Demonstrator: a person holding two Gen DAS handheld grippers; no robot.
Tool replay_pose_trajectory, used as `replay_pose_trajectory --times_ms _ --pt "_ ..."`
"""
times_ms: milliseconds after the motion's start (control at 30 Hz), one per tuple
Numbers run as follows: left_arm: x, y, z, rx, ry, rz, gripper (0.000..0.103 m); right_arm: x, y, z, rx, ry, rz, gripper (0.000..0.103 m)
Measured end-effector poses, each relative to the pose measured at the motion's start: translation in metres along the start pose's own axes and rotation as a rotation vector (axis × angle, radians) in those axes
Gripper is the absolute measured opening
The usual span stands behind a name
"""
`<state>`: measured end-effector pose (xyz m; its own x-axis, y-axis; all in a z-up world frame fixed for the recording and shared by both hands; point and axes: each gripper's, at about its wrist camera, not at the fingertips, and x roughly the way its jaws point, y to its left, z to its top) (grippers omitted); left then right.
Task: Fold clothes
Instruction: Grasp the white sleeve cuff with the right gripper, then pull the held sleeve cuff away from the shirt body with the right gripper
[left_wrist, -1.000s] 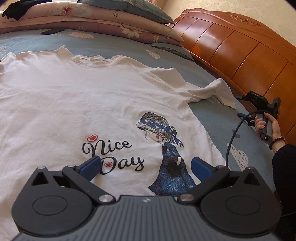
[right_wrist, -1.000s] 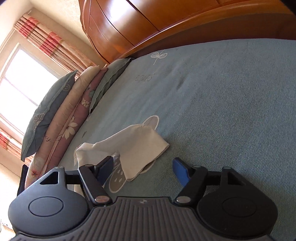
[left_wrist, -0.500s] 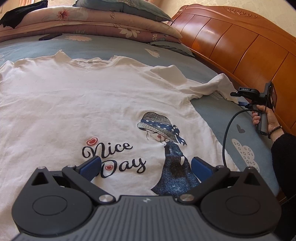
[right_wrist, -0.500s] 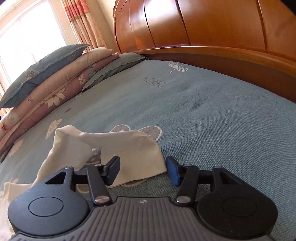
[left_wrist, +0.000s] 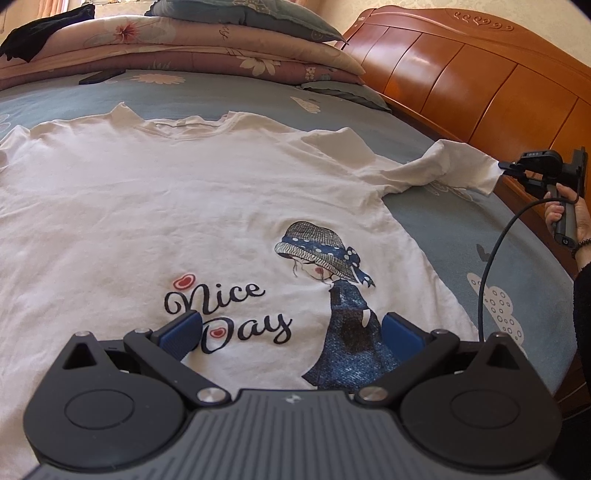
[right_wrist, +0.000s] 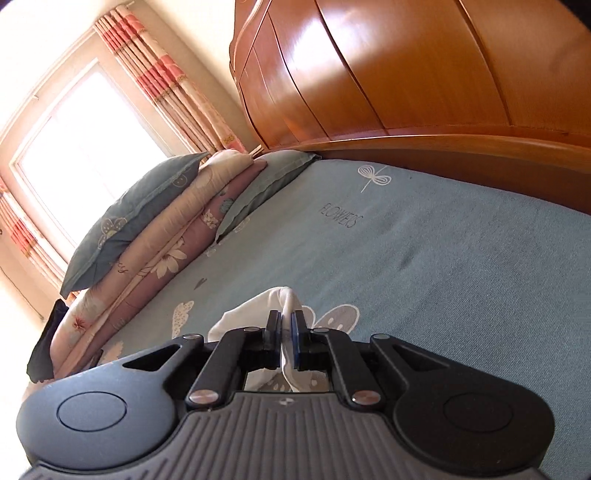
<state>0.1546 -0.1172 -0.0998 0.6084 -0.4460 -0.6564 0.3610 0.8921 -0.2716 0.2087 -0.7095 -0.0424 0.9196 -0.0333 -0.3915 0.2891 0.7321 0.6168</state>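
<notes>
A white T-shirt (left_wrist: 155, 206) with a "Nice Day" print and a girl in a hat lies face up on the blue bedspread (left_wrist: 532, 280). My left gripper (left_wrist: 291, 334) hovers open over the shirt's lower front, nothing between its blue pads. The shirt's right sleeve (left_wrist: 461, 170) is lifted off the bed at its cuff. My right gripper (right_wrist: 285, 334) is shut on that sleeve (right_wrist: 255, 314), white cloth pinched between the pads. In the left wrist view the right gripper (left_wrist: 508, 167) is at the far right, held by a hand (left_wrist: 565, 218).
A stack of pillows and folded quilts (left_wrist: 192, 48) lies at the far side of the bed. A wooden headboard (left_wrist: 480, 85) runs along the right. A dark garment (left_wrist: 40, 29) rests on the quilts. A window with striped curtains (right_wrist: 92, 122) is behind the pillows.
The right gripper has shut on the sleeve cuff and risen, lifting the sleeve off the bed. The left gripper has stayed where it was, open.
</notes>
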Motion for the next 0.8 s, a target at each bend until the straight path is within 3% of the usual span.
replay_pose_trajectory --times_ms 200,333,467,500,567,800 --pt "-0.001 0.002 0.0 -0.018 0.001 -0.007 0.102 -0.041 -0.009 0.02 0.074 -0.044 0.0 0.007" --pt "-0.001 0.0 0.0 -0.017 0.001 0.003 0.102 -0.051 -0.018 0.025 0.079 -0.079 -0.134 0.009" --pt "0.0 -0.001 0.001 -0.019 0.006 0.009 0.102 -0.036 -0.019 0.018 0.01 -0.029 -0.29 0.017" --pt "0.0 0.0 0.002 -0.022 0.007 0.006 0.102 -0.032 -0.018 0.015 -0.003 -0.008 -0.294 0.019" --pt "0.0 0.002 0.002 -0.027 0.009 -0.002 0.102 -0.026 -0.017 0.009 -0.007 0.031 -0.31 0.037" --pt "-0.002 0.006 0.002 -0.051 0.007 -0.017 0.102 0.006 -0.031 -0.024 0.188 0.176 -0.229 0.045"
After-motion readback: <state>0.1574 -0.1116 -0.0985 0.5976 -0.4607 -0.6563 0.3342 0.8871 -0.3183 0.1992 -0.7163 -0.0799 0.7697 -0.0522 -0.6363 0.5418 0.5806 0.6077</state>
